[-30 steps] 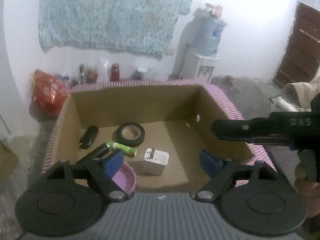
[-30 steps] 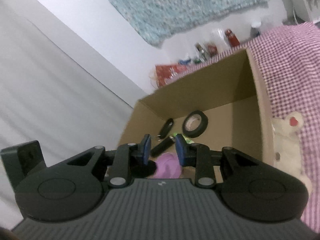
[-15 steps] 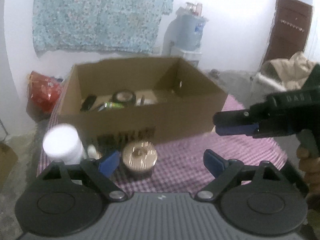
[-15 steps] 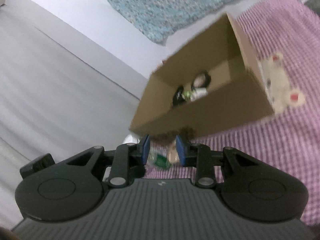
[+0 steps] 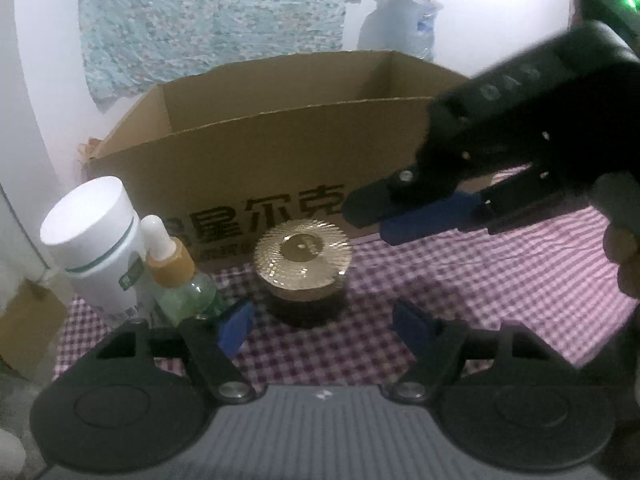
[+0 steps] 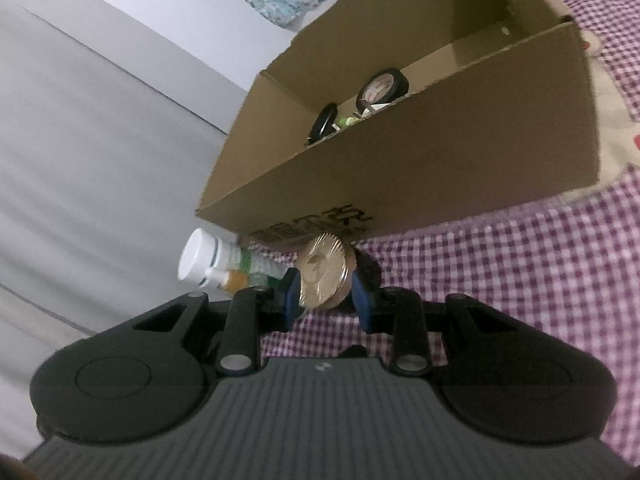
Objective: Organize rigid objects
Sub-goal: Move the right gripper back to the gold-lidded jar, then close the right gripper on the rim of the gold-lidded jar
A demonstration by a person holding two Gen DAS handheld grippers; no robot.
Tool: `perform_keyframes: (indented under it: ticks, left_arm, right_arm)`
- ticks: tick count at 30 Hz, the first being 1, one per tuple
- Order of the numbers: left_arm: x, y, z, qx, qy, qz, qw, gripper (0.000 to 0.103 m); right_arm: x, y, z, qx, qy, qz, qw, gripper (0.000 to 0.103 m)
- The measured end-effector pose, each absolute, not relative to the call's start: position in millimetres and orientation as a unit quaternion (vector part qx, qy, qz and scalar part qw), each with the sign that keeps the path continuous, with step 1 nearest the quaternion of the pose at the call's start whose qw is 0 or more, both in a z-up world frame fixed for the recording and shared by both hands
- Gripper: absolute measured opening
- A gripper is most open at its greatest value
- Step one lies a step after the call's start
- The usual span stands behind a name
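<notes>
White-walled room, patterned teal cloth [image 5: 216,20] hung on the back wall, purple-checked tablecloth [image 5: 480,280] on the work surface.

Cardboard box [image 5: 280,160] sits at the back of the cloth, open top. Visible inside from the right wrist view: black tape roll [image 6: 384,88], a dark oval item [image 6: 323,122], something green [image 6: 347,121] between them. So part of the sorting looks done.

Still outside, in front of the box's near wall: gold-lidded jar [image 5: 303,264], white bottle [image 5: 94,248], dropper bottle [image 5: 180,276]. The two bottles touch each other; the jar stands just right of them, apart. Three items left as far as I can see.

Left gripper [image 5: 322,326]: jaws wide and closing, nothing between the pads yet; jar sits just ahead of them, roughly centred. Dropper bottle is right by the left pad, clip risk.

Right gripper [image 6: 325,300]: jaws narrow, a small gap, not holding anything. In its own view the jar lid lines up between the pads but lies beyond them; the left wrist view shows its tips hovering above and right of the jar, no contact.

My read: the jar goes next, most likely with the left gripper, then the two bottles.
</notes>
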State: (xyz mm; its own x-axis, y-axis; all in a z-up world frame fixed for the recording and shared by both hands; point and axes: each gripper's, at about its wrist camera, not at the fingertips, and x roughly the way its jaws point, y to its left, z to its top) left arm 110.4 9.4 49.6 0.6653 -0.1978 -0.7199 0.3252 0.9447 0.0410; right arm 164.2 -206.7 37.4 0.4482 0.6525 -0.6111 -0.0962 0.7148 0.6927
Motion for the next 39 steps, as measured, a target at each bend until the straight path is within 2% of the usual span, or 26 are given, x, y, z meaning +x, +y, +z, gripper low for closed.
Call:
perform_keyframes:
  ticks: [15, 39]
  left_arm:
    - [129, 6, 41, 0.073, 0.388, -0.148, 0.907, 0.072]
    - [91, -39, 38, 0.069, 0.394, -0.29, 0.869, 0.072]
  right_arm:
    - [188, -195, 20, 0.306, 0.485, 0.238, 0.784, 0.028]
    - [111, -272, 32, 0.328, 0.473, 0.169, 0.8, 0.028]
